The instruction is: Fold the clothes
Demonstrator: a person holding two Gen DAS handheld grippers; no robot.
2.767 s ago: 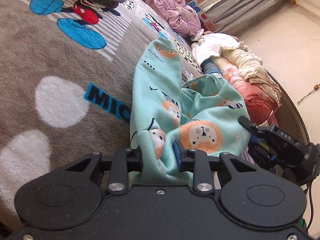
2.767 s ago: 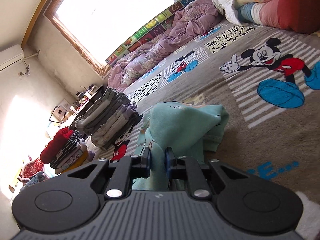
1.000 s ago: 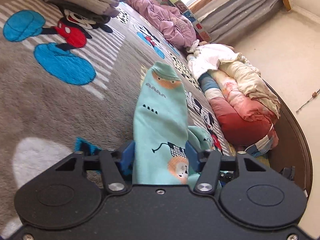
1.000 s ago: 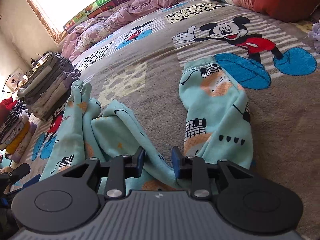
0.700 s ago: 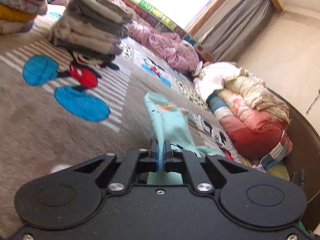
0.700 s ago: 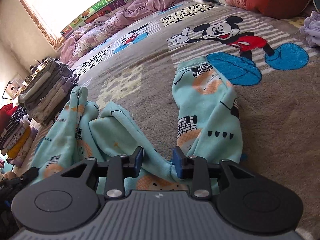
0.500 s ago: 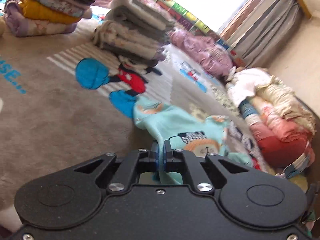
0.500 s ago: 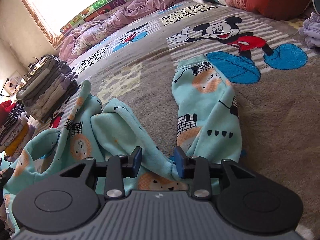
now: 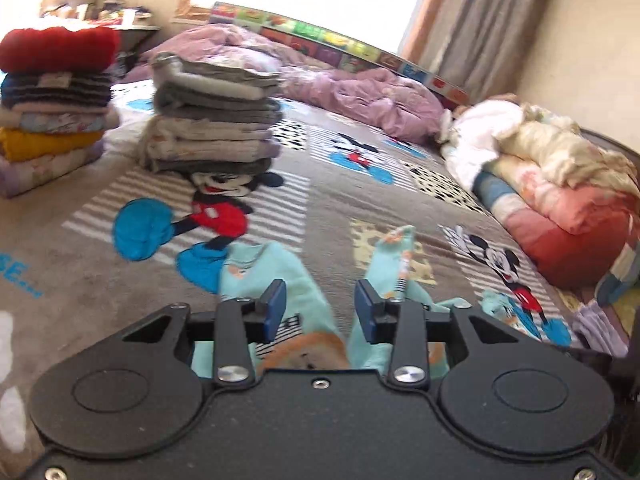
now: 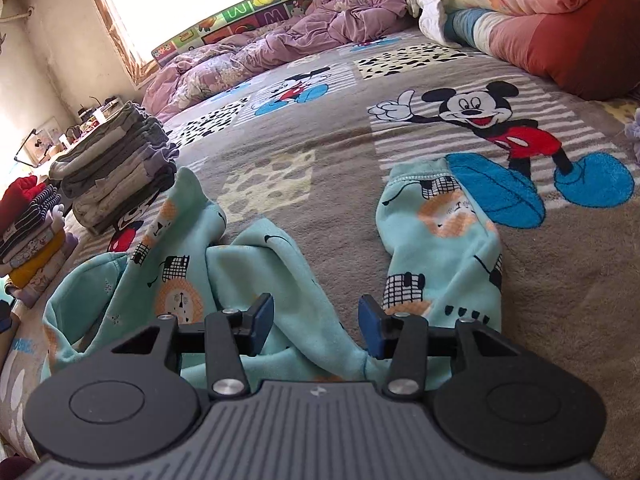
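The mint-green trousers with lion prints [image 10: 280, 264] lie spread on the grey Mickey Mouse blanket [image 10: 328, 136]. One leg [image 10: 444, 240] lies flat to the right, the other [image 10: 176, 232] is rumpled to the left. My right gripper [image 10: 316, 320] is open over the crotch of the trousers, holding nothing. In the left wrist view the trousers [image 9: 276, 276] lie under my left gripper [image 9: 320, 308], which is open and empty.
A stack of folded grey clothes [image 9: 212, 128] and a second stack with a red top [image 9: 52, 108] stand at the far left. A purple quilt [image 9: 360, 96] lies along the window. Rolled bedding [image 9: 560, 200] lines the right side.
My left gripper was shut on a trouser leg, carried it to the left and has let it go. My right gripper has opened wider.
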